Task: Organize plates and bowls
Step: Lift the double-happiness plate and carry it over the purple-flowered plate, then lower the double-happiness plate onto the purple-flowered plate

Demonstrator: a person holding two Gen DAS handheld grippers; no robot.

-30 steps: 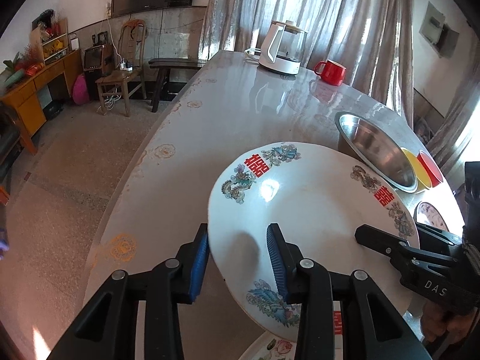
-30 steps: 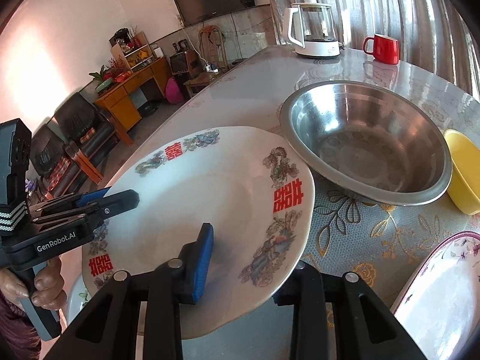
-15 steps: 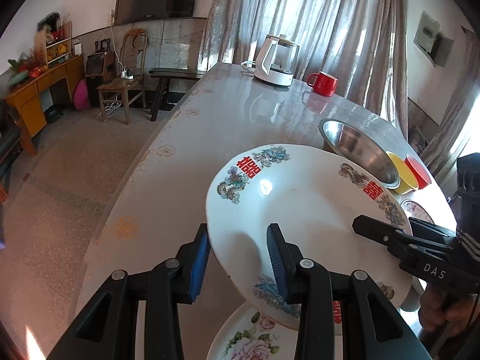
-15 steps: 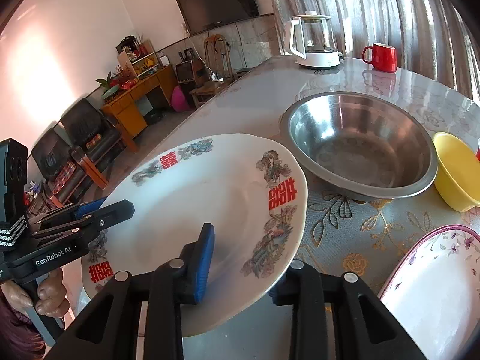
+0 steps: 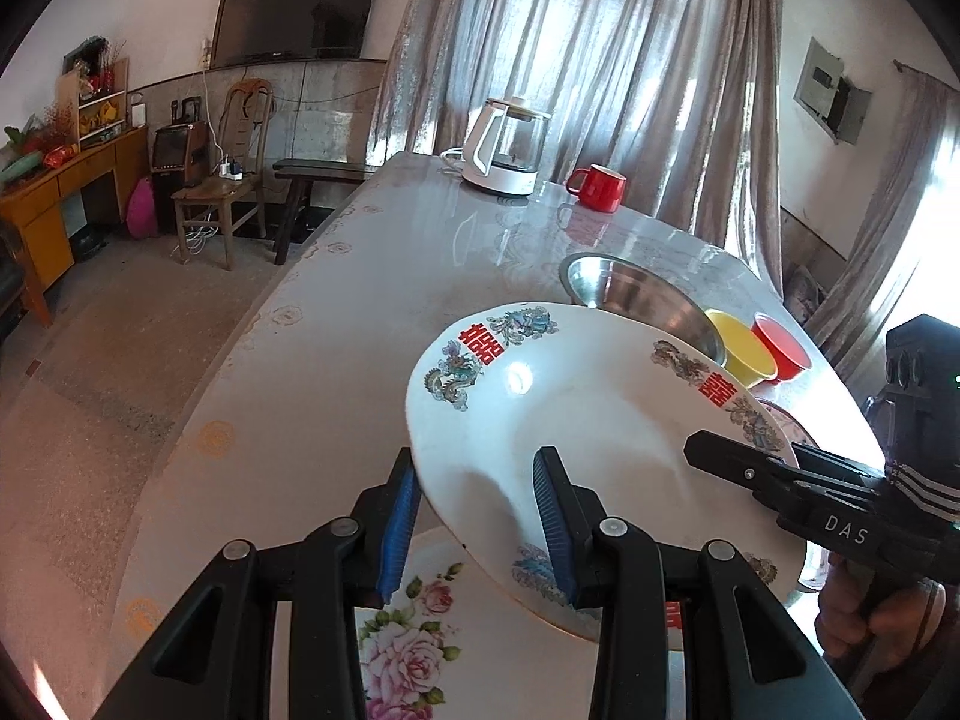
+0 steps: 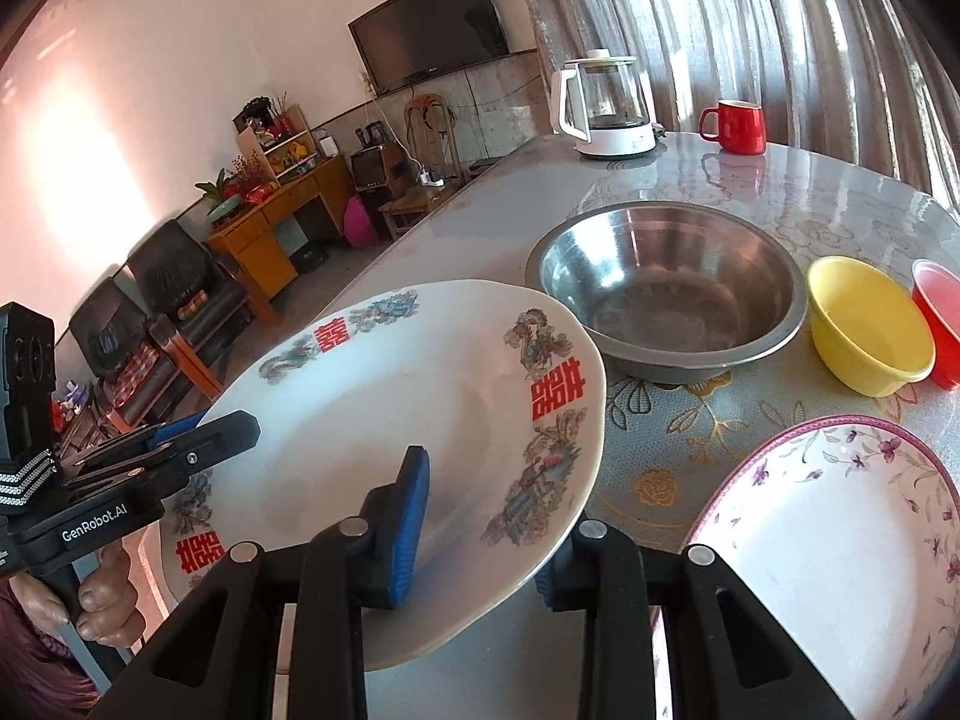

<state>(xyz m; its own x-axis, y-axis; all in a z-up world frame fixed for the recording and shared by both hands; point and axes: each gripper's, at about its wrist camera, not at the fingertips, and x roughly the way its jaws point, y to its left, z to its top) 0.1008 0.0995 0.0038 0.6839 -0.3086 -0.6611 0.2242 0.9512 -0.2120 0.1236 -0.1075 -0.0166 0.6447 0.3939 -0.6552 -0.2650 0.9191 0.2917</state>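
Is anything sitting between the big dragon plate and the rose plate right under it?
Nothing visible. The dragon plate, gripped by both the left hand-held gripper and right hand-held gripper, hangs over the rose plate, whose visible face is bare.

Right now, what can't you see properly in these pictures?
- Rose plate, left view: mostly hidden under the big plate and the left gripper.
- Purple-rimmed plate, right view: cut off by the picture's edge.
- Red bowl, right view: cut off at the edge.
- Right gripper, right view: its far finger is hidden under the big plate.
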